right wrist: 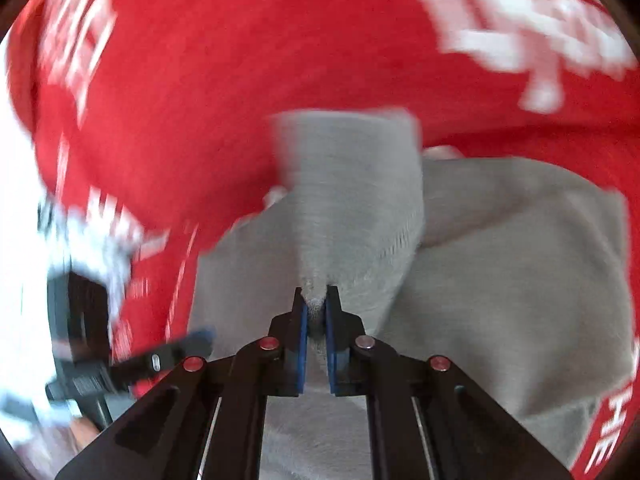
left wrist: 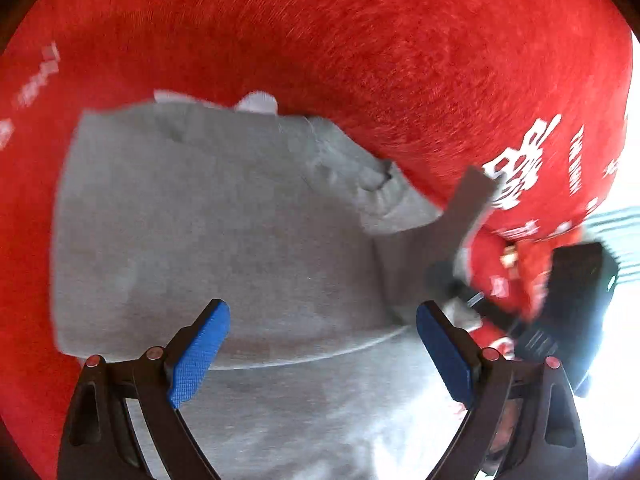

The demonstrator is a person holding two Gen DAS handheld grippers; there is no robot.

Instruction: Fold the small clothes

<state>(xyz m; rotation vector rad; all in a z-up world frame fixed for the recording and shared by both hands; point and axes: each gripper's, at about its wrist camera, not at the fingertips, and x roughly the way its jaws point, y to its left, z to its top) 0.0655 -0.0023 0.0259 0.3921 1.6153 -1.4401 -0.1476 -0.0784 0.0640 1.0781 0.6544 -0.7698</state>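
Observation:
A small grey sweatshirt (left wrist: 208, 216) lies on a red cloth with white print (left wrist: 360, 40). My left gripper (left wrist: 322, 344) is open, its blue pads (left wrist: 200, 352) spread just above the garment's lower body, holding nothing. My right gripper (right wrist: 316, 316) is shut on the grey sleeve (right wrist: 352, 184), which it holds lifted off the cloth over the sweatshirt's body (right wrist: 520, 280). In the left wrist view the raised sleeve (left wrist: 460, 220) and the right gripper (left wrist: 572, 304) show at the right. The left gripper shows blurred in the right wrist view (right wrist: 84, 344) at the left.
The red cloth (right wrist: 200, 80) covers the surface all around the garment. Its edge runs along the right in the left wrist view, with bright light beyond. Both views are motion-blurred.

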